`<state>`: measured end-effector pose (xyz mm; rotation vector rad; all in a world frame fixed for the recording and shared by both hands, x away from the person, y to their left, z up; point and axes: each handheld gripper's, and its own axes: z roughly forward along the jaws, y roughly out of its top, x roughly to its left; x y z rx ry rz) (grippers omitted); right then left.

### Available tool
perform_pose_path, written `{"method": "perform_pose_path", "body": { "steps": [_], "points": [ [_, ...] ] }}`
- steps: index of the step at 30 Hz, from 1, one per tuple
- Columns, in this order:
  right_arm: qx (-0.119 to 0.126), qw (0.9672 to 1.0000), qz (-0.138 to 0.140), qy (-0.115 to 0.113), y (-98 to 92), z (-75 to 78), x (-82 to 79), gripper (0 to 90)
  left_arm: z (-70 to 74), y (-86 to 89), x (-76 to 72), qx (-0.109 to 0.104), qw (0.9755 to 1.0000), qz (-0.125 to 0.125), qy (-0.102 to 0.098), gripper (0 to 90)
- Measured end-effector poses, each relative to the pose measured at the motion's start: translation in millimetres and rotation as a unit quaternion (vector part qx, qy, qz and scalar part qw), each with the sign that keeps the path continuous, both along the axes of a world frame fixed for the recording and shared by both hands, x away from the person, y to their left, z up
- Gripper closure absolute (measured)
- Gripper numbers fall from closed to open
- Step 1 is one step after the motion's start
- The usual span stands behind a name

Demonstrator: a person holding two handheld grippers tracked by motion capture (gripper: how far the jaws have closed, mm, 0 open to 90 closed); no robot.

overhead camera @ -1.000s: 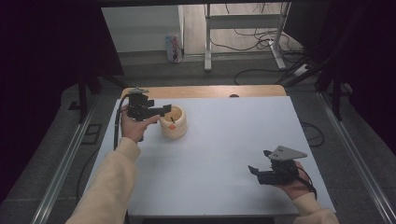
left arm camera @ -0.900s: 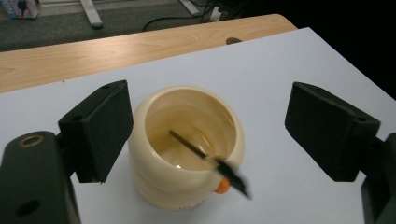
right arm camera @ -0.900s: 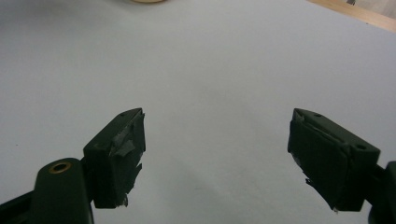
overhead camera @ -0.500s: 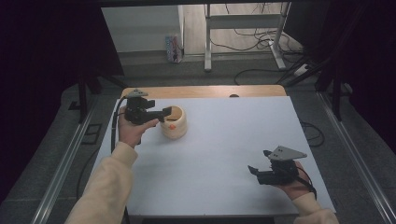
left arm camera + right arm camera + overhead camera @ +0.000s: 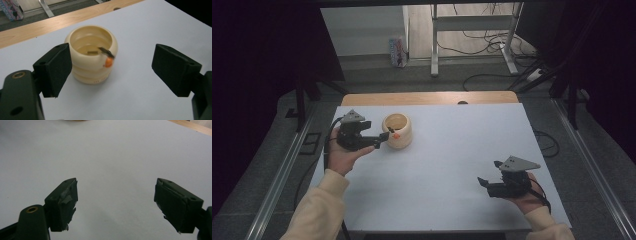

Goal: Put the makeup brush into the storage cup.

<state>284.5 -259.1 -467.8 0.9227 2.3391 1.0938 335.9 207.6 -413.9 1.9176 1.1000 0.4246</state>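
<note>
A cream ribbed pot [image 5: 397,131] is seen standing upright on the white desk [image 5: 452,165], in its far left part, with its open mouth turned straight up and its axis vertical. In the left gripper view the pot [image 5: 91,58] is shown from above at a slant, so that part of its inner wall and floor can be made out. A small dark object with an orange tip [image 5: 107,57] is seen at the pot's rim, on the side nearest the camera; its dark end lies over the opening and its orange end hangs just outside the rim. Whether it rests on the rim or is fixed to it cannot be told.

The left claw [image 5: 383,137] is held by the person's left hand [image 5: 343,155] just beside the pot, pointed towards it. In the left gripper view the left claw [image 5: 110,70] is shown spread wide, with nothing gripped; one jaw is seen in front of the pot's side, though contact cannot be told, and the other stands well apart over bare desk.

The right claw [image 5: 486,182] is held near the front right corner of the desk, well apart from the pot. In the right gripper view the right claw [image 5: 116,205] is also shown spread wide and empty, over bare white surface, with worn tape on its inner pads.
</note>
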Motion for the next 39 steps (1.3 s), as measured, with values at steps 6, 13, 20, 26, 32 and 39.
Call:
{"method": "perform_pose_path", "body": {
  "steps": [6, 13, 20, 26, 32, 39],
  "points": [
    [-0.002, 1.0000, -0.001, 0.000, 0.0, -0.4, -0.1, 18.9, -4.2, 10.6, -19.9, 0.012, 0.9999, 0.002, -0.002, 16.2],
    [-0.003, 1.0000, -0.001, 0.000, 0.4, -0.4, 0.4, 18.9, -18.1, 23.3, -42.2, 0.021, 0.9997, 0.010, 0.008, 15.1],
    [-0.004, 1.0000, -0.003, 0.000, 0.4, -1.0, 0.5, 18.9, -34.5, 33.5, -62.2, 0.025, 0.9993, 0.016, 0.022, 15.1],
    [-0.001, 1.0000, -0.006, 0.001, -0.1, -0.7, 0.8, 18.9, -46.5, 36.4, -74.2, 0.033, 0.9988, 0.017, 0.033, 15.4],
    [-0.004, 1.0000, -0.007, 0.002, -0.4, -1.8, 1.7, 18.8, -60.8, 36.4, -81.5, 0.034, 0.9980, 0.019, 0.050, 16.3],
    [-0.007, 0.9999, -0.010, 0.003, -1.8, -2.3, 2.3, 18.8, -70.2, 32.3, -88.4, 0.047, 0.9966, 0.014, 0.066, 16.6]
  ]
}}
